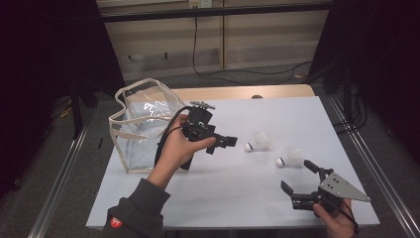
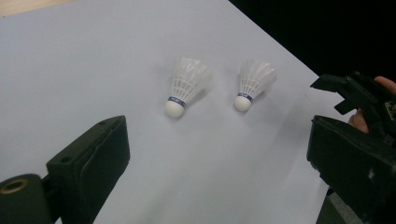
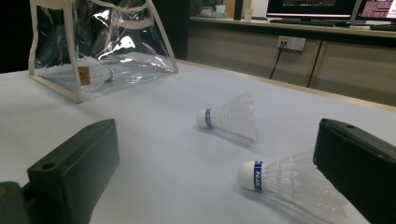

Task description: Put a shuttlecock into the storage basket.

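While both the left gripper (image 1: 229, 142) and the right gripper (image 1: 297, 177) are held open and empty, two shuttlecocks (image 1: 257, 142) (image 1: 290, 158) are listed loose on the table (image 1: 237, 198), one already inside the clear bag (image 1: 143, 126).

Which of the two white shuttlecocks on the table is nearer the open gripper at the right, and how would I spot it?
Start at the clear bag on the left of the white table. Two shuttlecocks lie to its right. Yours is the nearer shuttlecock, just ahead of the open right gripper; the other shuttlecock lies closer to the bag.
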A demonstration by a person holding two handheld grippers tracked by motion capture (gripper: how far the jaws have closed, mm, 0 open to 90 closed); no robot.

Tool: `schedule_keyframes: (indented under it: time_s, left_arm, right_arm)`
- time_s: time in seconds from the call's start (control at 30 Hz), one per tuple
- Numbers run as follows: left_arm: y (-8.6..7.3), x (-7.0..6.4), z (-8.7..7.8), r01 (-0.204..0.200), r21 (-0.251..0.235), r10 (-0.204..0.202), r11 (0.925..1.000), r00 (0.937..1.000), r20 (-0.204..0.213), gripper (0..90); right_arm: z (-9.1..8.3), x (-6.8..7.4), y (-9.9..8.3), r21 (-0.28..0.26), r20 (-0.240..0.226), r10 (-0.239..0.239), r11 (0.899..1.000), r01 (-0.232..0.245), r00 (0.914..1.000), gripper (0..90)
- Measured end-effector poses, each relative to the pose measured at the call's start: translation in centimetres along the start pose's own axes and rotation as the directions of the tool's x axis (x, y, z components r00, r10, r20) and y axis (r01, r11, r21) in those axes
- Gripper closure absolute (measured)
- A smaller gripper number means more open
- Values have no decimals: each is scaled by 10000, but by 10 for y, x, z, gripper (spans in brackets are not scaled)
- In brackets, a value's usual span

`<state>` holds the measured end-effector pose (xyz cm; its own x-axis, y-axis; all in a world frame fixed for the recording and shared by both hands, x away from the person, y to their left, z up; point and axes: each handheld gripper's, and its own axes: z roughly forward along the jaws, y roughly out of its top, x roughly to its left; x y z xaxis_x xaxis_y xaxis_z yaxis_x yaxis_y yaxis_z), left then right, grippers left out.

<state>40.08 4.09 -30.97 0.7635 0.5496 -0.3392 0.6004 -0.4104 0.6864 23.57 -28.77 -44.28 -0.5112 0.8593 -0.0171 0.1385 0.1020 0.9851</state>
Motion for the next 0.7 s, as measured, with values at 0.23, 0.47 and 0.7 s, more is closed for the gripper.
schedule_keyframes:
  time_s: [0.23,0.47,0.7]
  left_arm:
    - [-3,-2,7,-112,-139,113,9998,9999,36,59]
    - [-6,-1,14,-222,-56,222,9997,9998,15,52]
    - [-7,-1,24,-275,-45,274,9996,9996,-55,52]
  right_arm:
    - [2,0,1,16,-47,-25,10000,25,10000,3]
    - [3,1,0,45,-70,-51,10000,51,10000,3]
    - [2,0,0,72,-75,-24,10000,25,10000,3]
